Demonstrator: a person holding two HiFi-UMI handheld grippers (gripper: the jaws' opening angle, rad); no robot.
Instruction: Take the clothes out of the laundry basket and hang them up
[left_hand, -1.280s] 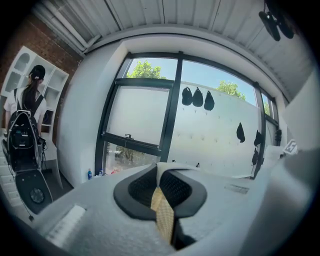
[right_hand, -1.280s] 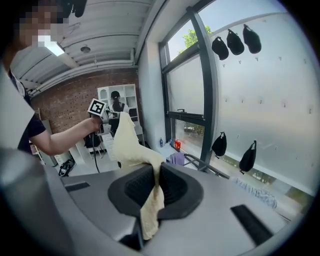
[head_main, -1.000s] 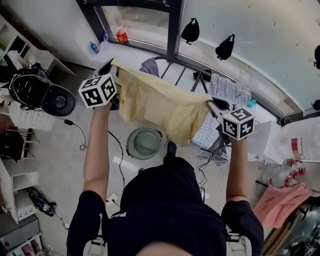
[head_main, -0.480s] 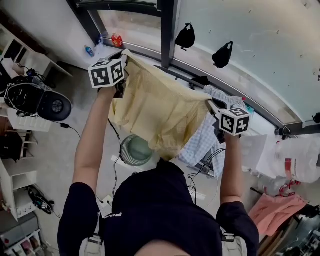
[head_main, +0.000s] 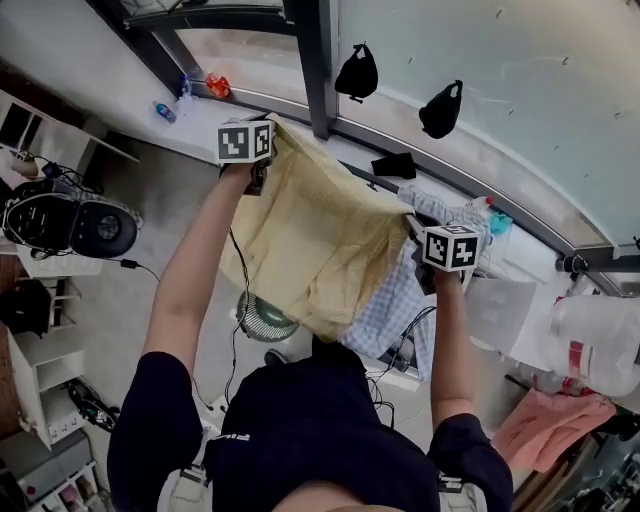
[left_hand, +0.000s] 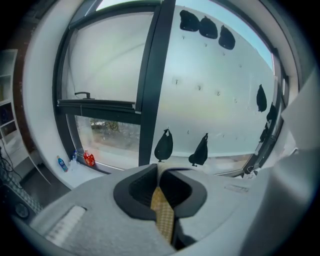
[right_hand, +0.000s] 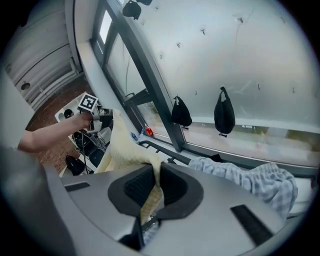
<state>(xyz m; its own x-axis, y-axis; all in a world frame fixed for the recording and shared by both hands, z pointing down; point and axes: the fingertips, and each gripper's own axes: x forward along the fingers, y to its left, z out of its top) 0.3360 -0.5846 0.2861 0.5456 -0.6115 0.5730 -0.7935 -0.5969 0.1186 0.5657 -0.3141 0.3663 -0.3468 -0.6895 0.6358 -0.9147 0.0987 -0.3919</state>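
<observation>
A pale yellow cloth (head_main: 320, 240) is stretched out between both grippers, held up high in front of the window. My left gripper (head_main: 262, 160) is shut on its left top corner; a strip of the yellow cloth (left_hand: 162, 217) shows pinched between the jaws. My right gripper (head_main: 418, 228) is shut on the right top corner, with the yellow cloth (right_hand: 150, 192) clamped between its pads. A blue-and-white checked garment (head_main: 395, 300) hangs over the drying rack bar (right_hand: 162, 150) just behind and below the cloth. The round green laundry basket (head_main: 262, 320) stands on the floor below.
A dark window post (head_main: 312, 60) rises straight ahead. Two black bags (head_main: 355, 75) hang on the wall. A fan heater (head_main: 70, 225) stands at left, a pink cloth (head_main: 545, 430) lies at right, and cables run across the floor.
Both grippers have risen and moved toward the window with the yellow cloth spread between them; the left one has gone higher and further forward. The view has tilted upward.
</observation>
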